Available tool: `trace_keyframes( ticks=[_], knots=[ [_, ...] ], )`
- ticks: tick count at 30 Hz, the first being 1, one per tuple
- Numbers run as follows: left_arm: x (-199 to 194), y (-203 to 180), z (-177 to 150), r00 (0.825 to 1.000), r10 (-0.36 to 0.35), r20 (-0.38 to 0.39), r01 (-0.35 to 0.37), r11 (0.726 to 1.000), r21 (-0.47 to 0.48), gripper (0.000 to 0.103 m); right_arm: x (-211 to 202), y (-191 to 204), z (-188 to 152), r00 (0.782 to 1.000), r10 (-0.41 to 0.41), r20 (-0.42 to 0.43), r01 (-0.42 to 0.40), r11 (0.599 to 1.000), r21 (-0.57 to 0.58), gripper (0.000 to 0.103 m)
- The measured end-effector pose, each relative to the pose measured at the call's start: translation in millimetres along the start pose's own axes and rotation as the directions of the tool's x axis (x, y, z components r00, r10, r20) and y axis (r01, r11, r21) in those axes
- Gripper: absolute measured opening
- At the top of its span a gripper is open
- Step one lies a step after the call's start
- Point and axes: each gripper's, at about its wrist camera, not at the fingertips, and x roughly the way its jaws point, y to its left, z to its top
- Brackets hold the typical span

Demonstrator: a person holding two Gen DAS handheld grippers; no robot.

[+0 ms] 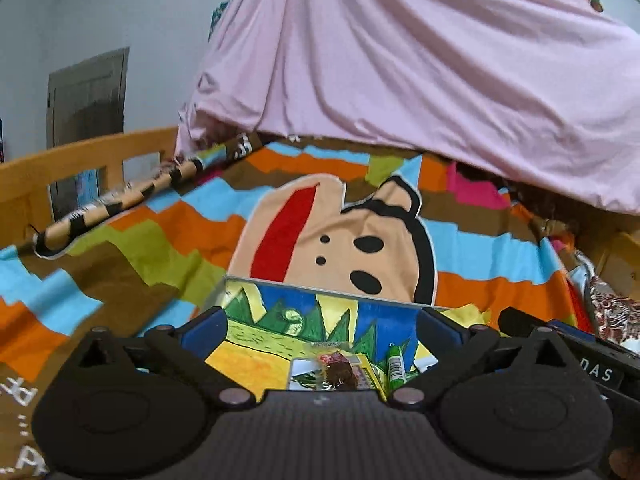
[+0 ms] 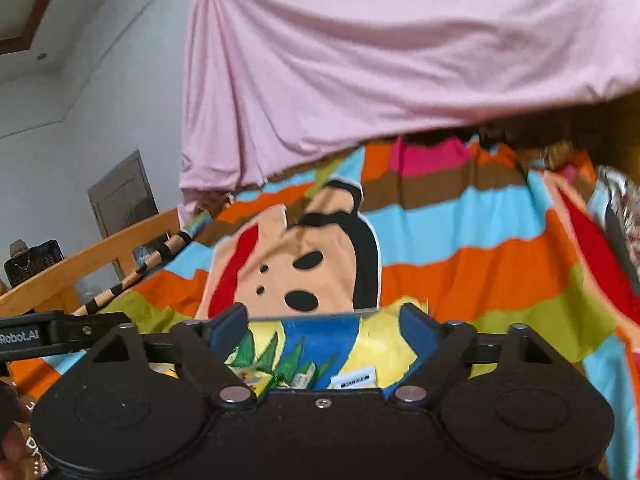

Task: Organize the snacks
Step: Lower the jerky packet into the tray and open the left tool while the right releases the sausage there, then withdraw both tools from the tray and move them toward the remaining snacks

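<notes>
Right wrist only: black crate (image 2: 34, 266)

A: The snack packets (image 1: 340, 372) lie low in the painted box (image 1: 280, 320), and the left hand-held gripper (image 1: 322, 330) body cuts off their lower parts; the labels are too small to read.

B: Same on the right wrist view; the right hand-held gripper (image 2: 324, 330) hides most of the packets (image 2: 296, 378); only their tops show.

A: The pink sheet (image 1: 420, 60) covers whatever lies behind it; its top runs off the frame.

B: The bedspread (image 2: 480, 260) at the far right is smeared; the patterned cloth (image 2: 624, 208) there is cut by the edge.
</notes>
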Motion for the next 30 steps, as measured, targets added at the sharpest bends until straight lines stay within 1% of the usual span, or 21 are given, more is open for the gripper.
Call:
trace_keyframes(
  ticks=[1,2,5,7,10,15,18,20,25,30],
  knots=[
    [-7.4,1.6,0.9,1.000,-0.001,0.011,0.001,1.000,-0.003,0.102,-7.1,2.6,1.4,1.000,0.001,0.011,-0.001,1.000,-0.008,0.100],
    [-15.1,3.2,1.5,1.000,-0.001,0.017,0.001,1.000,-0.008,0.102,-13.8,5.1,2.1,1.000,0.001,0.021,-0.001,1.000,-0.016,0.102],
    [-37.4,9.8,-2.5,1.000,-0.005,0.029,0.006,0.999,-0.049,0.102,-33.0,13.6,0.1,0.999,-0.008,0.033,0.010,0.998,-0.061,0.102],
    [-52.0,12.7,-7.6,0.999,-0.010,0.043,0.013,0.998,-0.054,0.103,-45.8,19.3,-4.2,0.999,-0.026,0.036,0.029,0.995,-0.095,0.102],
    [-72.6,14.5,-15.6,0.998,-0.001,0.064,0.004,0.999,-0.047,0.103,-65.8,26.7,-9.7,0.997,-0.044,0.059,0.051,0.992,-0.119,0.102],
    [-106.5,15.1,-28.8,0.995,0.003,0.098,-0.001,1.000,-0.017,0.103,-104.5,37.3,-12.4,0.993,-0.044,0.113,0.058,0.990,-0.126,0.102],
    [-124.8,16.8,-36.7,0.995,0.005,0.104,-0.004,1.000,-0.010,0.103,-126.8,44.4,-15.1,0.990,-0.042,0.132,0.059,0.990,-0.126,0.102],
    [-136.2,18.5,-41.4,0.994,0.008,0.105,-0.007,1.000,-0.005,0.103,-139.5,49.1,-18.1,0.989,-0.044,0.138,0.062,0.990,-0.126,0.102],
    [-167.2,28.8,-54.0,0.991,0.015,0.134,-0.015,1.000,-0.001,0.103,-174.1,59.8,-33.7,0.987,-0.083,0.137,0.103,0.985,-0.141,0.102],
    [-192.6,41.7,-68.6,0.988,0.025,0.154,-0.026,1.000,0.009,0.103,-204.4,68.8,-44.8,0.986,-0.098,0.133,0.117,0.983,-0.140,0.102]
  ],
)
